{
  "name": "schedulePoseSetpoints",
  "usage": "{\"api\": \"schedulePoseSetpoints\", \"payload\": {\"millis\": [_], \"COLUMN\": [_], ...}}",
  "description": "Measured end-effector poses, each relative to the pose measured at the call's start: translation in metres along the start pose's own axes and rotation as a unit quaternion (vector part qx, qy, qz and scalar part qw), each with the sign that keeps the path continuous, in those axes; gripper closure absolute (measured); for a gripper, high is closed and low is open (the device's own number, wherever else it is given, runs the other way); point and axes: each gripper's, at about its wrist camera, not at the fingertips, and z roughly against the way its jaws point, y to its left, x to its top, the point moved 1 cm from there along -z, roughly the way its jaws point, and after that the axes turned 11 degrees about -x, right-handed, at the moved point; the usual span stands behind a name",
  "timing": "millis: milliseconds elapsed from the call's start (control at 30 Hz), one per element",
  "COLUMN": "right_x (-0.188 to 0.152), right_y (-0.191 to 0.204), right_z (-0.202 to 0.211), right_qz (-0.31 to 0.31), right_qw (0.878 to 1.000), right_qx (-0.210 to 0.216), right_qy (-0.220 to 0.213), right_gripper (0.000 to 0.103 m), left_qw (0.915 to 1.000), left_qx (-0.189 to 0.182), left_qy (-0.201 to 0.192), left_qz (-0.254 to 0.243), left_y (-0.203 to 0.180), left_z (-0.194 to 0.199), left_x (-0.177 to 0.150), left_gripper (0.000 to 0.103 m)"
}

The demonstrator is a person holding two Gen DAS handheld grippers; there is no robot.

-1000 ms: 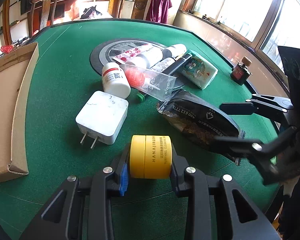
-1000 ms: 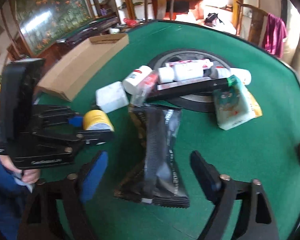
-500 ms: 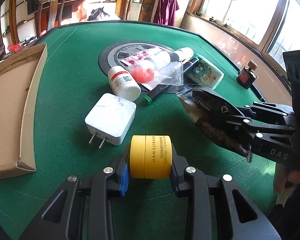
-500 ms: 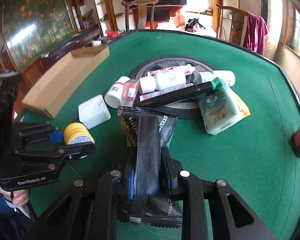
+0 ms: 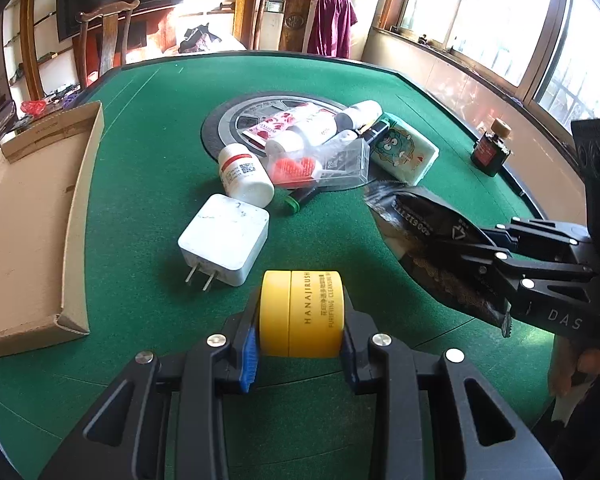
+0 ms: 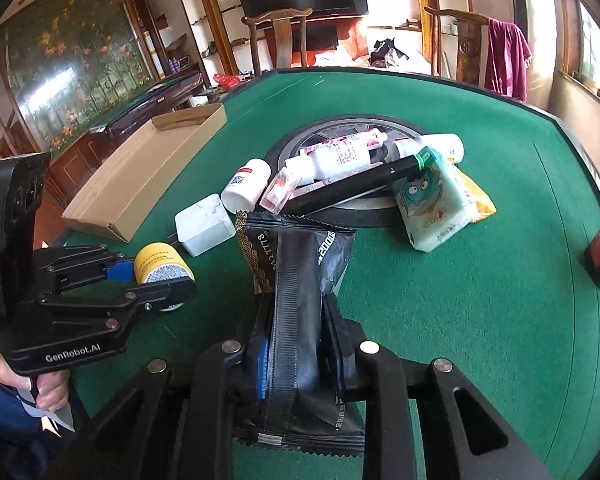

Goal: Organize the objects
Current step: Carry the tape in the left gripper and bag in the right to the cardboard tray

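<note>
A: Left gripper (image 5: pixel 302 354) is pinching the yellow jar (image 5: pixel 302 314) by its two flat ends, held above the green table (image 5: pixel 148 128). Right gripper (image 6: pixel 296 354) is clamped on the black snack bag (image 6: pixel 298 280), its top end toward the pile.

B: Progress?

A: Early, I'd say. The cardboard tray (image 5: pixel 32 216) on the left has nothing in it where it shows. White charger (image 5: pixel 224 238), pill bottle (image 5: pixel 244 174), clear box (image 5: pixel 320 164), tubes and tissue pack (image 5: pixel 404 152) all sit loose around the round centre plate (image 5: pixel 228 116).

B: Anything only one view gives?

A: Left view shows the small dark bottle (image 5: pixel 492 148) at the far right edge whole; right view clips it. Right view shows a long black pen (image 6: pixel 352 188) across the pile and a yellow packet (image 6: pixel 478 196) under the tissues.
</note>
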Motion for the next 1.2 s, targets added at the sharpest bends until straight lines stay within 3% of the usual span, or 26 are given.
{"api": "schedulePoseSetpoints", "payload": {"millis": [367, 867, 1200], "right_x": [-0.006, 0.034, 0.072], "right_y": [0.013, 0.106, 0.147], "right_z": [0.024, 0.027, 0.005], "right_qz": [-0.047, 0.009, 0.026], "right_qw": [0.997, 0.997, 0.997], "right_qx": [0.051, 0.075, 0.079], "right_qy": [-0.029, -0.030, -0.009], "right_gripper": [0.078, 0.078, 0.078], "left_qw": [0.9994, 0.9940, 0.9875], "left_qx": [-0.005, -0.006, 0.028], "left_qy": [-0.028, -0.090, -0.113], "left_qz": [0.018, 0.062, 0.106], "left_y": [0.017, 0.067, 0.134], "left_z": [0.034, 0.098, 0.142], "left_x": [-0.003, -0.012, -0.008], "left_gripper": [0.071, 0.071, 0.071]}}
